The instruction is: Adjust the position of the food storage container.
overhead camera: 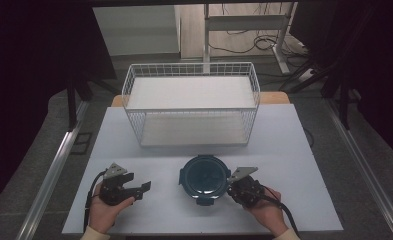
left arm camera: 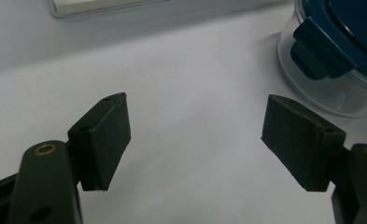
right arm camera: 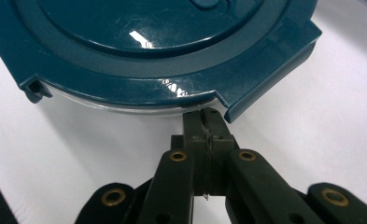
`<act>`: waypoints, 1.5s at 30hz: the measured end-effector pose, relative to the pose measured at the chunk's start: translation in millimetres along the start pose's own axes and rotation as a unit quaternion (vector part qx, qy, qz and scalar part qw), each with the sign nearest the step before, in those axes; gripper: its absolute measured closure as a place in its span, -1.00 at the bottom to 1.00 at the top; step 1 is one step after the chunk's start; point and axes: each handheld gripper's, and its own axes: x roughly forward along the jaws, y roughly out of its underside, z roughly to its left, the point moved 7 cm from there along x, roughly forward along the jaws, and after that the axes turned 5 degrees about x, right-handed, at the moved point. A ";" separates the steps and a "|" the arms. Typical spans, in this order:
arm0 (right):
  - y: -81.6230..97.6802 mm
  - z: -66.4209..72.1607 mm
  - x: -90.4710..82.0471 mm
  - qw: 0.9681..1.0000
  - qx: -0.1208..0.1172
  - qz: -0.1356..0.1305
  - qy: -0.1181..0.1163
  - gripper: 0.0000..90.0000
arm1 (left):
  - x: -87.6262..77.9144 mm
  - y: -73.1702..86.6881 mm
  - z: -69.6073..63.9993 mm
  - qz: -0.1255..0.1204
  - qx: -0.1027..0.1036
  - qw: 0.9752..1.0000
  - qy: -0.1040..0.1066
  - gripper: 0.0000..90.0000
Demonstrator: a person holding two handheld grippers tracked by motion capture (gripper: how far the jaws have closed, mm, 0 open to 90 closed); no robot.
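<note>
A round clear container with a dark teal clip-on lid (overhead camera: 204, 176) stands on the white table near its front edge. My right gripper (overhead camera: 227, 186) is at the container's right side. In the right gripper view its jaws are pressed together, and the right gripper (right arm camera: 203, 119) has its tips right under the rim of the lid (right arm camera: 139, 46), beside a raised latch flap (right arm camera: 270, 79). Nothing shows between the jaws. My left gripper (overhead camera: 141, 189) rests to the left of the container, a hand's width away. The left gripper (left arm camera: 195, 135) is open over bare table, with the container (left arm camera: 340, 51) at upper right.
A white wire basket (overhead camera: 191, 70) with a white floor stands across the back of the table (overhead camera: 264, 145). Bare table lies between the basket and the container. A person's hands hold both grippers at the front edge. Dark floor, metal rails and cables surround the table.
</note>
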 end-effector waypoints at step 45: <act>-11.8 -17.4 -34.3 0.977 0.133 -0.153 -0.065 -0.30 | -10.4 -8.1 -6.7 -0.031 -0.011 0.999 0.028 -0.42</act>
